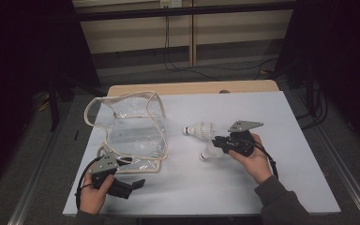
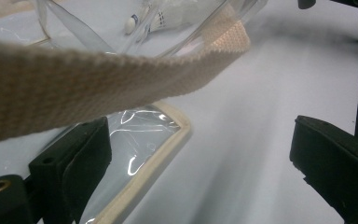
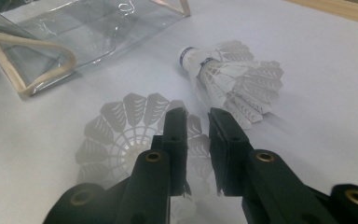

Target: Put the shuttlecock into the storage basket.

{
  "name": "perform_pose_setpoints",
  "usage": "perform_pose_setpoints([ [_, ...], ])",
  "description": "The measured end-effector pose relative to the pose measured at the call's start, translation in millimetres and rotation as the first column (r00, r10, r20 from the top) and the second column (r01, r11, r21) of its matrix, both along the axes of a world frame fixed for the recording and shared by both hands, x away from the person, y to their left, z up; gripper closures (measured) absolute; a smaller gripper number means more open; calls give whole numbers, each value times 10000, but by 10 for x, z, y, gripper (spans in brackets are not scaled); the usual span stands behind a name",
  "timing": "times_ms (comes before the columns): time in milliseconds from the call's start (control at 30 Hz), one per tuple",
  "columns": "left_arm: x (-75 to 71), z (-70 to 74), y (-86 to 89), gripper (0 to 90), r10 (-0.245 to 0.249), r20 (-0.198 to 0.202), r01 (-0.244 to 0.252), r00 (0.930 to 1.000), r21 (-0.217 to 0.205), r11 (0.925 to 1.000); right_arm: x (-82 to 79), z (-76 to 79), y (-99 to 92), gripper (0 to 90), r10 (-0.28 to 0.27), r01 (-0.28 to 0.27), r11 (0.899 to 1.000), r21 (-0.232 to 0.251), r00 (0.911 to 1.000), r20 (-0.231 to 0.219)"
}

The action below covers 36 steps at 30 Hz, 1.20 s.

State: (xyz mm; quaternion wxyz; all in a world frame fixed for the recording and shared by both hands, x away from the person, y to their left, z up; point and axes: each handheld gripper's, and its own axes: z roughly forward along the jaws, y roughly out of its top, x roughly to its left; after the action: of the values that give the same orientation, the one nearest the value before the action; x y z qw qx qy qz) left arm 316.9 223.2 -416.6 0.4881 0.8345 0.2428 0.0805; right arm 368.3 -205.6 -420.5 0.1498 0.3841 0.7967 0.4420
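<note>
A clear plastic bag with beige trim stands at the table's left, sagging. Its woven strap crosses close in front of the left gripper view. My left gripper sits at the bag's near corner, jaws wide open with nothing between them. One white shuttlecock lies on its side mid-table. A second shuttlecock rests just in front of my right gripper, skirt toward the jaws. The right gripper has its jaws a narrow gap apart over the skirt's rim, not pressing it.
A white board covers the wooden table. Cables lie on the floor beyond the far edge. Dark stands flank both sides. The board's right half and its near middle are bare.
</note>
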Motion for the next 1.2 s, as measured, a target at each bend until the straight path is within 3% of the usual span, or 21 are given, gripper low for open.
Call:
perform_pose_setpoints([
  [333, -1, 0, 0, 54, 1, -5, -1, 10000, 0, 10000, 0, -9, -55, 732, -338, 338, 9994, -24, 9994, -34],
  [433, 0, 0, 0, 54, 3, 1, -3, 10000, 2, 10000, -5, -13, -74, 768, -514, 513, 9986, -103, 9987, -72],
  [567, 1, 0, 0, 54, -2, 6, 2, 10000, 5, 10000, -5, -39, -113, 895, -376, 375, 9993, -47, 9991, -193],
  [1200, -3, 1, 0, 54, -2, -8, 2, 10000, 2, 10000, -30, -115, -186, 900, -468, 466, 9989, -97, 9987, -223],
])
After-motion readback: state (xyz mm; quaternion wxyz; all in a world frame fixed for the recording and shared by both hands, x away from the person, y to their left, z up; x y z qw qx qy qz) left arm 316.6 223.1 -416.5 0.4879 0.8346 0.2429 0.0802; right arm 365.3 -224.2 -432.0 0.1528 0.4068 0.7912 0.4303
